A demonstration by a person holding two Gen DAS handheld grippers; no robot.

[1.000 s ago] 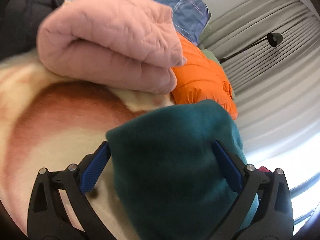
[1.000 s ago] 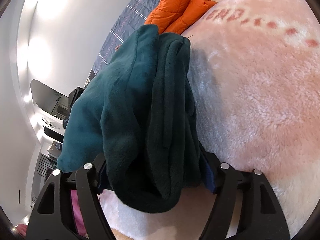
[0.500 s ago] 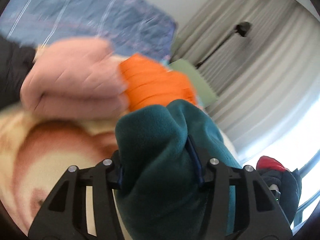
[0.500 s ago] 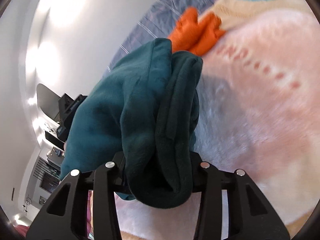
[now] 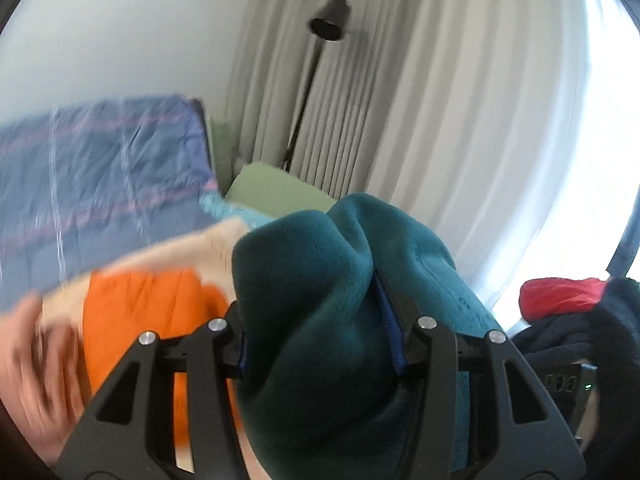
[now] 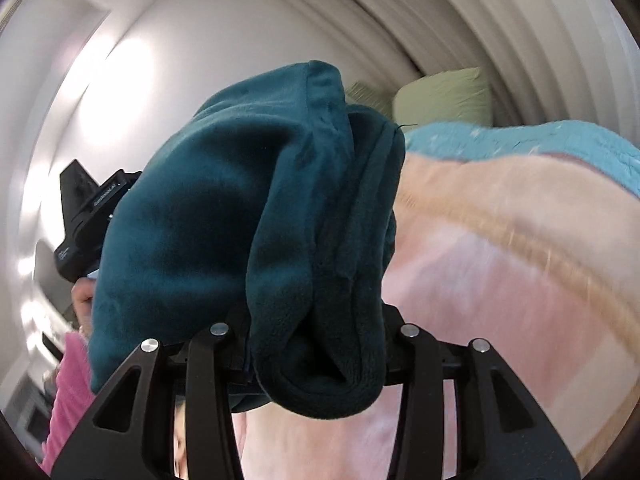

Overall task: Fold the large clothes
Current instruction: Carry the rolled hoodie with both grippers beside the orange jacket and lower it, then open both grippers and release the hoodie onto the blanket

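Observation:
A dark teal fleece garment (image 5: 328,304) is bunched between the jaws of my left gripper (image 5: 316,332), which is shut on it. The same teal fleece (image 6: 248,220) hangs folded in thick layers from my right gripper (image 6: 316,344), also shut on it. Both grippers hold it lifted above the bed. The fleece hides the fingertips in both views. The left gripper's black body (image 6: 88,216) and the hand holding it show behind the fleece in the right wrist view.
An orange puffer jacket (image 5: 140,312) and a blurred pink garment (image 5: 24,340) lie below left. A pink and cream blanket (image 6: 500,280) covers the bed. Blue plaid bedding (image 5: 100,180), green pillows (image 6: 444,96), curtains and a floor lamp (image 5: 328,24) stand behind. Red and dark clothes (image 5: 560,292) lie at right.
The left gripper closed on the teal fleece. Both grippers lifted it and tilted upward, so the bed dropped lower in view and the wall and curtains came in.

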